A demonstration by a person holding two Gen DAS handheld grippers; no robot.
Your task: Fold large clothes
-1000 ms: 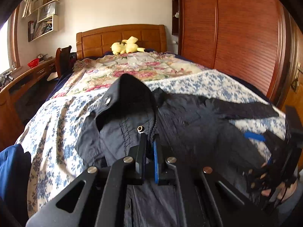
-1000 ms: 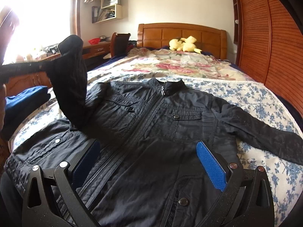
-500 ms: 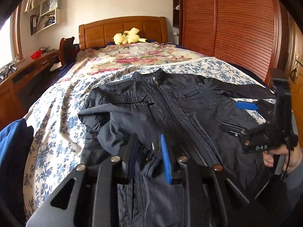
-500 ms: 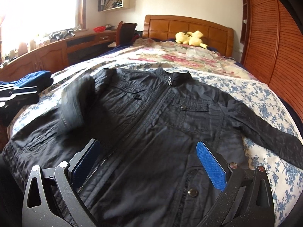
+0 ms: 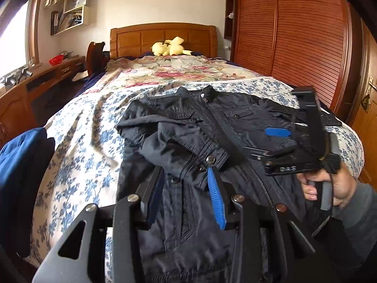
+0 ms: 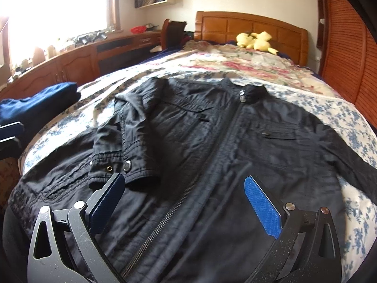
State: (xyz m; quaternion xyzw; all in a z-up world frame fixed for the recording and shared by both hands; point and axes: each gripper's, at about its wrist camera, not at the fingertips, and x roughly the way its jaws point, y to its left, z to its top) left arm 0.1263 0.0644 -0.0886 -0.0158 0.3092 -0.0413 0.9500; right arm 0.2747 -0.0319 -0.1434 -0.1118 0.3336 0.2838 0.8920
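A black zip jacket [image 6: 235, 141] lies front up on the bed, collar toward the headboard. Its left sleeve [image 6: 132, 136] is folded over the chest, the snap cuff [image 6: 117, 167] lying near the hem. In the left wrist view the jacket [image 5: 200, 141] lies the same way, the cuff [image 5: 207, 160] just past my fingers. My left gripper [image 5: 186, 176] is open and empty just behind the cuff. My right gripper [image 6: 183, 184] is open wide and empty above the jacket's lower front; it also shows in the left wrist view [image 5: 278, 139].
The bed has a blue-flowered sheet [image 6: 329, 108] and a floral quilt further back. A yellow plush toy [image 6: 256, 40] lies by the headboard. Folded blue cloth [image 6: 35, 103] sits at the left bed edge. A wooden desk runs along the left, a slatted wardrobe [image 5: 294, 35] along the right.
My left gripper brought the sleeve down over the jacket's chest, opened and let the cuff go. The right gripper stayed open over the jacket's front.
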